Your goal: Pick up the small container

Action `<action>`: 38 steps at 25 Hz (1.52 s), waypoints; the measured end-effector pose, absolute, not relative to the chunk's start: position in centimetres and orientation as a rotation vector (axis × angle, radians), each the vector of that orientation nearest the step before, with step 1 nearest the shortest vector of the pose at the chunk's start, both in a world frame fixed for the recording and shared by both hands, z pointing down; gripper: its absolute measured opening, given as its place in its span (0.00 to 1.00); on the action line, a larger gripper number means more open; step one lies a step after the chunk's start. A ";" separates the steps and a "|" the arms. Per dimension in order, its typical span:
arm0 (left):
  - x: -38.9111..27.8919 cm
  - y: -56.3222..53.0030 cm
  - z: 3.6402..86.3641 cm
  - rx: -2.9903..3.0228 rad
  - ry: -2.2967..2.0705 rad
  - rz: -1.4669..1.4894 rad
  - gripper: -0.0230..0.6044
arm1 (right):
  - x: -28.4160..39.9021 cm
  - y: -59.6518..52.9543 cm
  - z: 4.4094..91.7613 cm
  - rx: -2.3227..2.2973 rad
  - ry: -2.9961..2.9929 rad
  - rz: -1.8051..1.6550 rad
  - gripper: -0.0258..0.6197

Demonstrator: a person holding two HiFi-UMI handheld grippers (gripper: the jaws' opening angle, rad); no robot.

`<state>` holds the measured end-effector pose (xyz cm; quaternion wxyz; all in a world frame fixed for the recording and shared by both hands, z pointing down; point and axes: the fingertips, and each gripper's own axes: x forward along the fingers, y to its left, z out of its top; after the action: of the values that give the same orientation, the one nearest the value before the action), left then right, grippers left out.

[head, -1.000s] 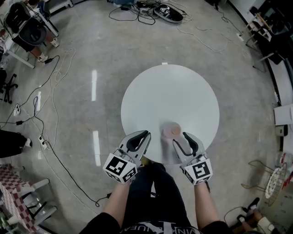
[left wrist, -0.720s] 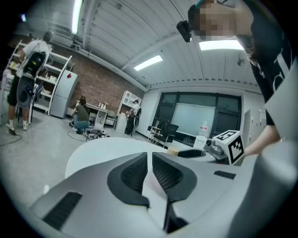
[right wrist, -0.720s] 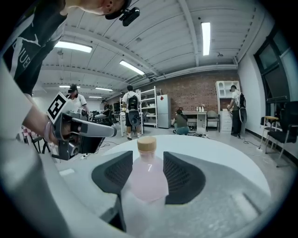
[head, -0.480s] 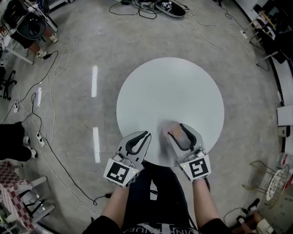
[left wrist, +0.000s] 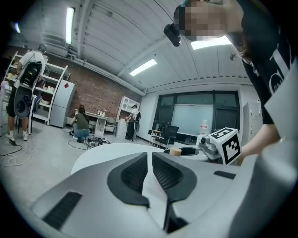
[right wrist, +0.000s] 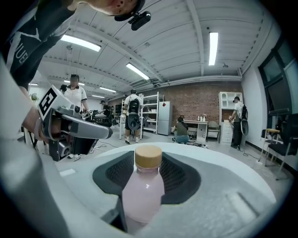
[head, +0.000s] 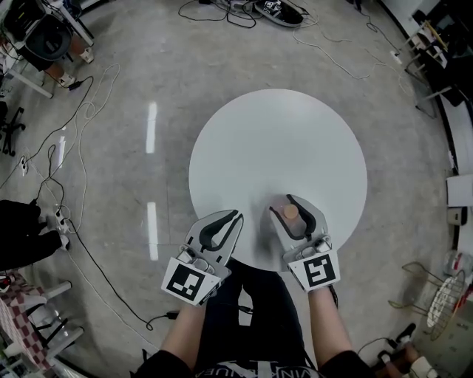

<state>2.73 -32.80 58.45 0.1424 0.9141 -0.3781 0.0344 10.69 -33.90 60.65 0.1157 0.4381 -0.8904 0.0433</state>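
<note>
A small pink bottle (head: 290, 212) with a tan cap stands upright near the front edge of the round white table (head: 273, 140). My right gripper (head: 284, 206) has its jaws either side of the bottle and they are closing. In the right gripper view the bottle (right wrist: 143, 190) fills the middle, with dark pads (right wrist: 179, 179) wide on both sides and gaps showing. My left gripper (head: 236, 215) hovers at the table's front left edge, shut with nothing in it; its jaws meet at the tips (left wrist: 150, 155). From there the bottle's cap (left wrist: 175, 151) shows to the right.
Cables (head: 81, 125) trail over the grey floor at left and back. Shoes (head: 277, 11) lie at the far side. A wire basket (head: 443, 291) stands at right. The person's legs (head: 251, 310) are against the table's front edge. People and shelves (right wrist: 139, 114) fill the room's far end.
My right gripper has moved forward so that the bottle now stands between its jaws. The left gripper has shifted slightly left and stayed shut.
</note>
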 end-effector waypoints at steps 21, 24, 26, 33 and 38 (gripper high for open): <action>0.4 -32.8 58.5 2.610 -1.120 0.076 0.09 | 10.6 -34.2 60.7 1.313 -2.554 0.153 0.24; 0.0 -32.7 58.4 2.608 -1.126 0.077 0.09 | 10.4 -34.0 60.5 1.312 -2.560 0.163 0.24; 0.0 -32.6 58.4 2.606 -1.127 0.082 0.09 | 10.4 -33.9 60.4 1.309 -2.564 0.166 0.24; 0.2 -32.3 57.7 2.608 -1.129 0.075 0.09 | 11.0 -33.9 59.3 1.334 -2.582 0.188 0.24; 0.6 -32.2 56.5 2.611 -1.135 0.068 0.09 | 11.8 -33.9 57.9 1.350 -2.588 0.197 0.24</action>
<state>0.59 -32.23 56.51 0.1462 0.9071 -0.3941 0.0236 11.79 -33.92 57.86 0.1076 0.4587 -0.8795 0.0669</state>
